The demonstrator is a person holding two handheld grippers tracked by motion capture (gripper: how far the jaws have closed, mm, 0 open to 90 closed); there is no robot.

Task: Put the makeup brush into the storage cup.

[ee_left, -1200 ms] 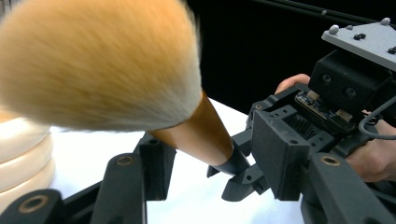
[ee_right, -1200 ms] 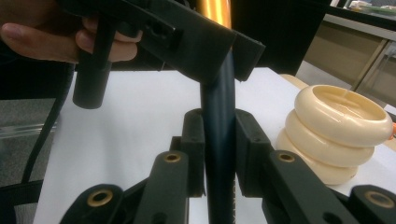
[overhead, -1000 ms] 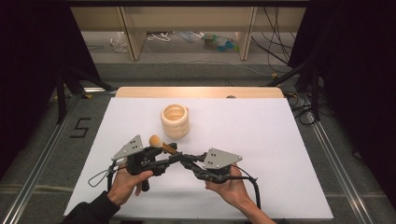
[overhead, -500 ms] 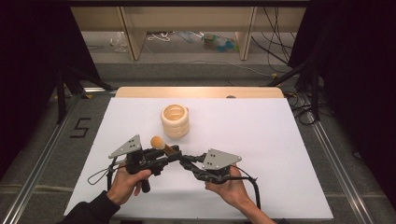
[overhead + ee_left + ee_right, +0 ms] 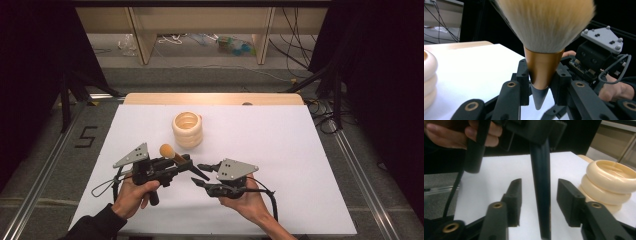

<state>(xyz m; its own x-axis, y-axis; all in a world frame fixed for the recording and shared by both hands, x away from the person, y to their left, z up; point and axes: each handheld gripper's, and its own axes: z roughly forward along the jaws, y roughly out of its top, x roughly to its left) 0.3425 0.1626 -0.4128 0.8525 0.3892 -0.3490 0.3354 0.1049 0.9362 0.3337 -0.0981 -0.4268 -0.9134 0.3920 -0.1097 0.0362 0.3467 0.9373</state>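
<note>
A makeup brush (image 5: pixel 167 150) with tan bristles (image 5: pixel 544 22), a copper ferrule (image 5: pixel 543 68) and a dark handle (image 5: pixel 541 190) hangs level above the white table. My left gripper (image 5: pixel 186 163) is shut on the ferrule, its pads (image 5: pixel 524 75) pressing both sides. My right gripper (image 5: pixel 198 174) faces it from the right. Its jaws have just been opening and now stand apart on either side of the handle, with a gap between each pad (image 5: pixel 515 195) and the handle. The right gripper's body (image 5: pixel 596 55) also appears in the left gripper view.
A cream holder of stacked rings (image 5: pixel 187 130) stands upright behind the grippers, apart from them; it also appears in the right gripper view (image 5: pixel 609 182). The white sheet (image 5: pixel 300 165) covers the table, with a wooden edge (image 5: pixel 215 98) at the back.
The right gripper's jaws have parted from the brush handle. The brush stays in the left gripper, and both hands have kept their place.
</note>
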